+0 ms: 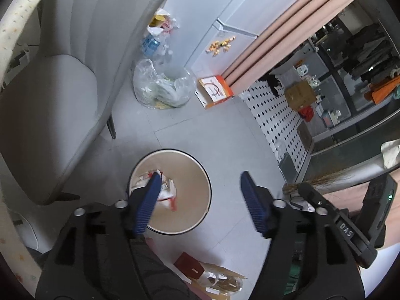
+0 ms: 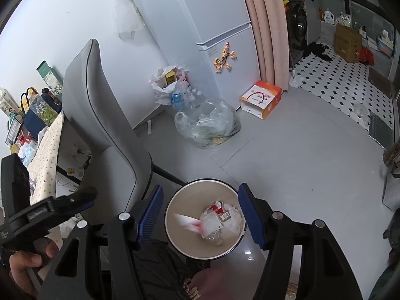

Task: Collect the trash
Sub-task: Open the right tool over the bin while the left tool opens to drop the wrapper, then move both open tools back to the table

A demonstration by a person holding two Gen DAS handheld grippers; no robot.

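A round beige waste bin (image 1: 195,170) stands on the grey floor and holds several wrappers and papers (image 1: 166,187). It also shows in the right wrist view (image 2: 180,205), with crumpled trash (image 2: 220,220) at its bottom and a blurred white-and-red piece (image 2: 190,223) over the inside. My left gripper (image 1: 200,190) is open and empty above the bin. My right gripper (image 2: 200,207) is open and empty, straddling the bin's mouth from above.
A grey chair (image 2: 100,115) stands left of the bin. A clear plastic bag (image 2: 210,125), a white bag of bottles (image 2: 170,87) and an orange-white box (image 2: 260,100) lie by the fridge (image 2: 220,25). A broom (image 1: 320,180) is at right. Paper bags (image 1: 212,275) lie near the bin.
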